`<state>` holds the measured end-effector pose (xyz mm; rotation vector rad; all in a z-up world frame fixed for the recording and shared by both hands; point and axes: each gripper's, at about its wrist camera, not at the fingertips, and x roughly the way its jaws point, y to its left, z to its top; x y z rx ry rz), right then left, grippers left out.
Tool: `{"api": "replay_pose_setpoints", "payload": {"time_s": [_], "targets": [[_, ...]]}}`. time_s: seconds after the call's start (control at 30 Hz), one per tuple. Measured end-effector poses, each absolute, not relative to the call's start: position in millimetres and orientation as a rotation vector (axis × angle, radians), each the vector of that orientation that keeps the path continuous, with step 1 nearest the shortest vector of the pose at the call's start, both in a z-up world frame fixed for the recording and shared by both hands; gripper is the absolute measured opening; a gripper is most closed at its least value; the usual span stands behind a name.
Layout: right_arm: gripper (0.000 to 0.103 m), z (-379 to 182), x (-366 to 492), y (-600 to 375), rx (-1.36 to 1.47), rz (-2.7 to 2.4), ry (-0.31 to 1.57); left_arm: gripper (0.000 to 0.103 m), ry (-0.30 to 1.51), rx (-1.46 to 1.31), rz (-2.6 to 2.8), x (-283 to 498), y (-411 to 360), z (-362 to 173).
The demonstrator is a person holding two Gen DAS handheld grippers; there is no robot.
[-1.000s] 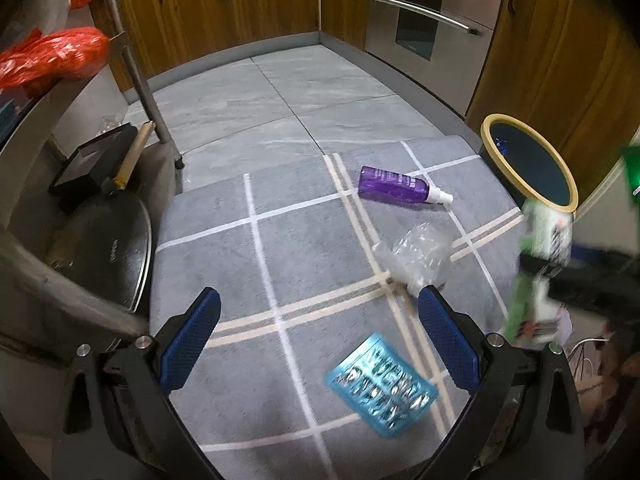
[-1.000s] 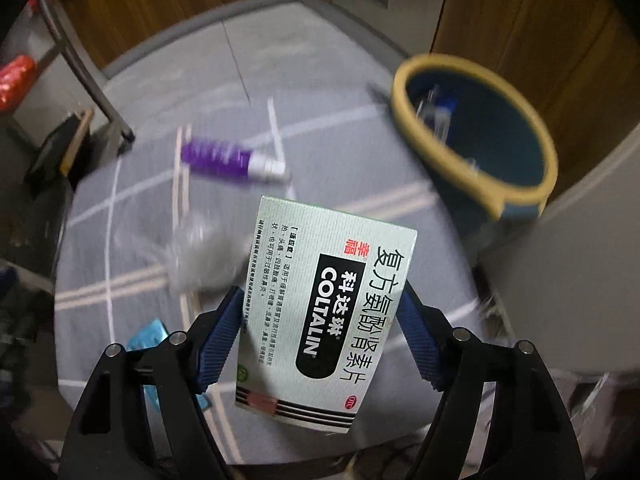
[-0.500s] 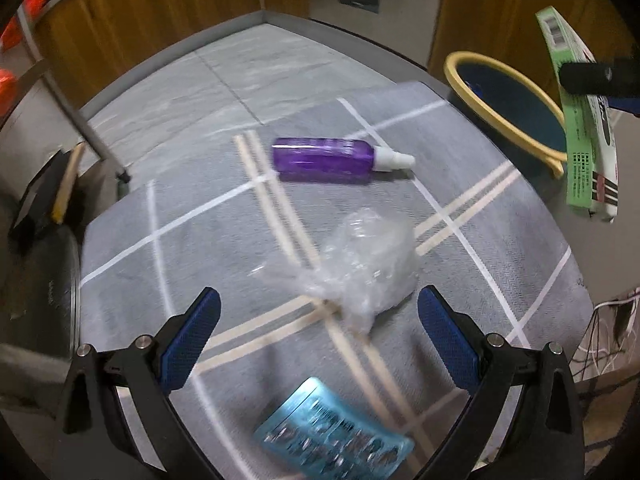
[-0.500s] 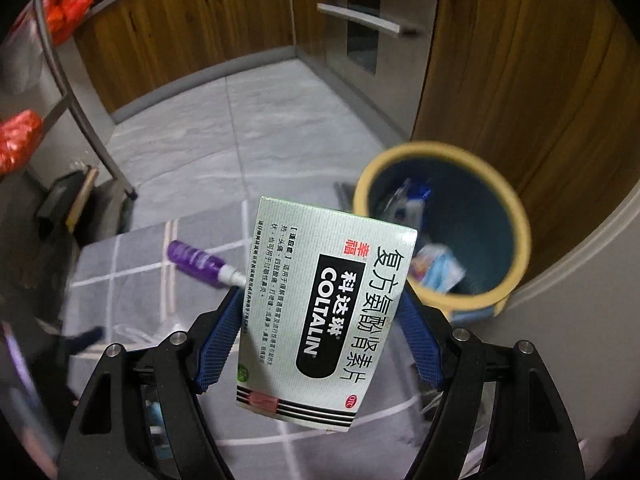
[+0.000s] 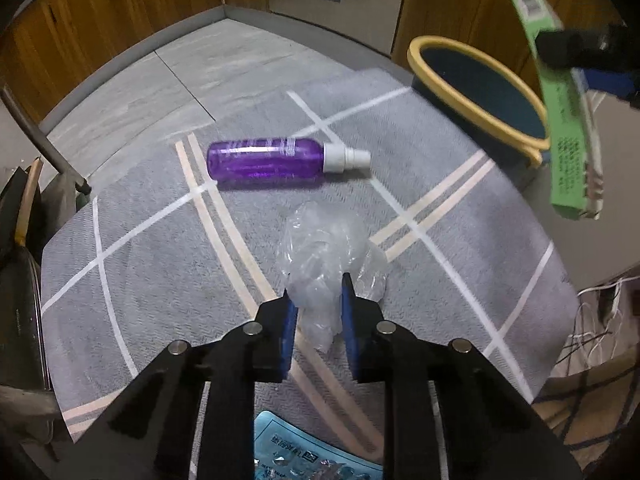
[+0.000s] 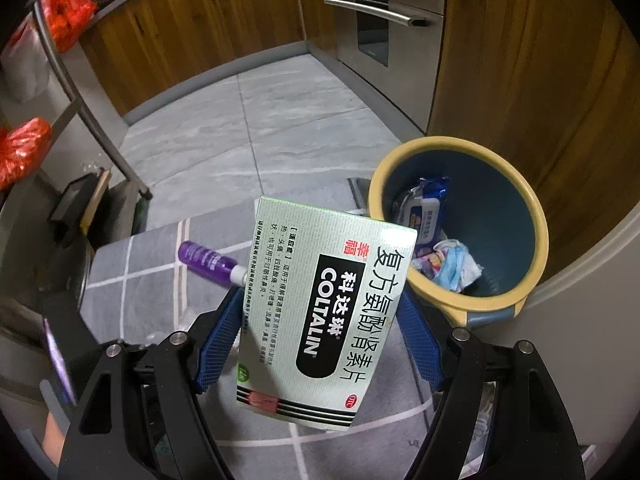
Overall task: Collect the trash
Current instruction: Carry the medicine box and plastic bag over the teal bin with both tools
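Observation:
A crumpled clear plastic bag (image 5: 324, 248) lies on the grey rug. My left gripper (image 5: 318, 312) is closing on it, and its blue pads pinch the bag's near end. My right gripper (image 6: 320, 298) is shut on a green-and-white medicine box (image 6: 328, 312), held in the air just left of the bin. The box (image 5: 568, 148) also shows at the right edge of the left wrist view. The blue bin with a yellow rim (image 6: 540, 240) holds several wrappers. A purple spray bottle (image 5: 266, 158) lies beyond the bag. A teal blister pack (image 5: 304, 456) lies under the left gripper.
The grey rug (image 5: 160, 264) with pale lines covers a raised surface beside the bin's yellow rim (image 5: 440, 42). A metal rack leg (image 5: 44, 140) and dark pans stand at the left. Red bags (image 6: 24, 148) sit on the rack. Wooden cabinets and an oven line the back. Loose cables (image 5: 592, 320) hang at the right.
My left gripper came forward and down over the plastic bag, and its jaws went from wide open to pinching it. My right gripper carried the box up and toward the bin.

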<state>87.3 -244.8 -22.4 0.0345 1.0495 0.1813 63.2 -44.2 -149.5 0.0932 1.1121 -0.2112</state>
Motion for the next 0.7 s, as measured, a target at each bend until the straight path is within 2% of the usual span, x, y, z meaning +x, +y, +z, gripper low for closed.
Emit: {"api": "replay_pose_setpoints", "payload": {"time_s": [0.7], "targets": [[0.076,8,97,-283,0.081,0.089,0.926,0.017,0.904,0.035,-0.259,46,-61,-60]]}}
